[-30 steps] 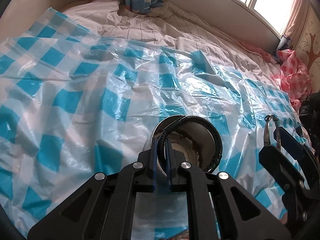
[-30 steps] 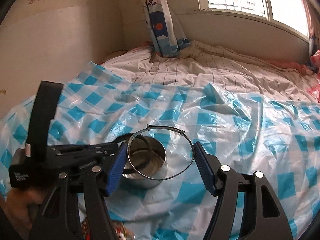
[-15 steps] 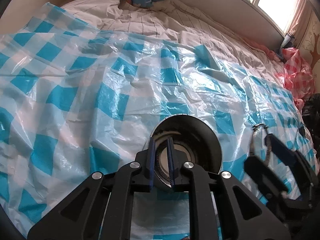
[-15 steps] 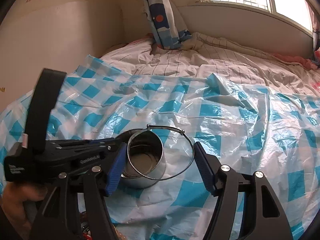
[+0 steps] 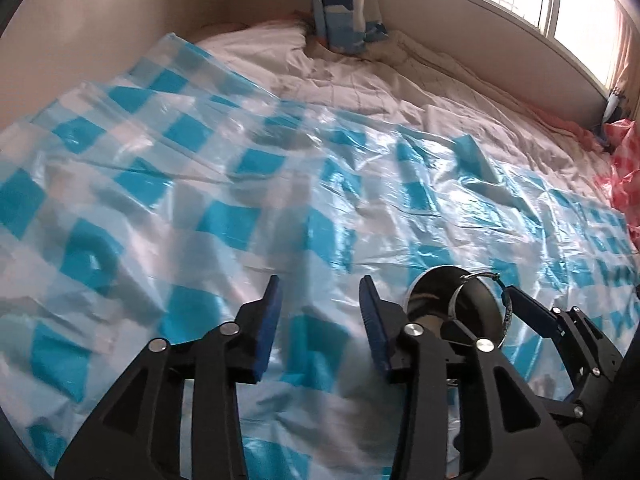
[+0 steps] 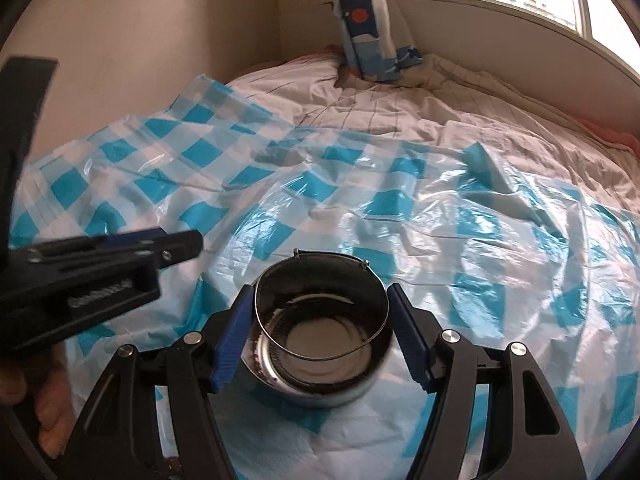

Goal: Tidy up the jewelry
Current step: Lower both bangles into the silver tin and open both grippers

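Observation:
My right gripper (image 6: 322, 336) is shut on a thin silver wire bangle (image 6: 324, 359), held level just over the mouth of a steel cup (image 6: 320, 396). A black coiled bracelet (image 6: 267, 372) lies inside the cup along its wall. The cup stands on a blue-and-white checked plastic sheet (image 6: 480, 240). In the left wrist view my left gripper (image 5: 320, 316) hovers above the sheet to the left of the cup (image 5: 432, 300). Its jaws are opening and nothing is between them. There the bangle (image 5: 480, 276) and the right gripper (image 5: 484, 312) show over the cup. The left gripper (image 6: 176, 246) appears at the left of the right wrist view.
The sheet covers a bed with a striped quilt (image 6: 400, 112) beyond it. A wall runs along the left, a curtain (image 6: 364, 20) hangs at the back and a window ledge curves to the right. A pink checked bag (image 5: 624, 168) lies far right. A hand (image 6: 52, 412) shows low left.
My left gripper let the black bracelet drop into the cup, drew away to the left and opened. My right gripper brought the bangle down over the cup.

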A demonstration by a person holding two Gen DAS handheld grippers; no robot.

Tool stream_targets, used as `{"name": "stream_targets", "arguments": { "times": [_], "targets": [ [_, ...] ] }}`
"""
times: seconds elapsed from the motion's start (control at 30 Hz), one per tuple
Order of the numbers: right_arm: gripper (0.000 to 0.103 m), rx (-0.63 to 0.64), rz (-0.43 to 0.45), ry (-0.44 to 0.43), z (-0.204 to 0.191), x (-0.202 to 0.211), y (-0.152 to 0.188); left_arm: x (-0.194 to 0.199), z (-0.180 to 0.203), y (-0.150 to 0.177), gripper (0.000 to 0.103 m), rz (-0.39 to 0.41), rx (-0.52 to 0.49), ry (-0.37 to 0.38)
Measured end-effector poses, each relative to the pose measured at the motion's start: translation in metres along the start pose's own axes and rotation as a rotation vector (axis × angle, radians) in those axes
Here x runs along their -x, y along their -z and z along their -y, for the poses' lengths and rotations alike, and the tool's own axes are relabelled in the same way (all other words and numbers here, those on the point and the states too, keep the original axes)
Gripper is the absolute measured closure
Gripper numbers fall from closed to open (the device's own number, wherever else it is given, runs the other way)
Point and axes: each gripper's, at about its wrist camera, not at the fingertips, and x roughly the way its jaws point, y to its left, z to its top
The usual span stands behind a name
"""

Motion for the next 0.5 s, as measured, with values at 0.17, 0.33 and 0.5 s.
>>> {"name": "stream_targets", "arguments": {
  "times": [0.17, 0.33, 0.5],
  "targets": [
    [0.032, 0.023, -0.039, 0.013, -0.006, -0.014, 0.005, 0.005, -0.005, -0.001, 0.060, 0.011, -0.012, -0.018],
    [0.030, 0.022, -0.029, 0.025, -0.005, -0.013, 0.006, 0.009, 0.000, 0.001, 0.058, 0.024, -0.047, -0.038],
    [0.027, 0.024, -0.026, 0.026, -0.006, -0.011, 0.007, 0.010, 0.008, 0.003, 0.058, 0.032, -0.078, -0.050]
  ]
}}
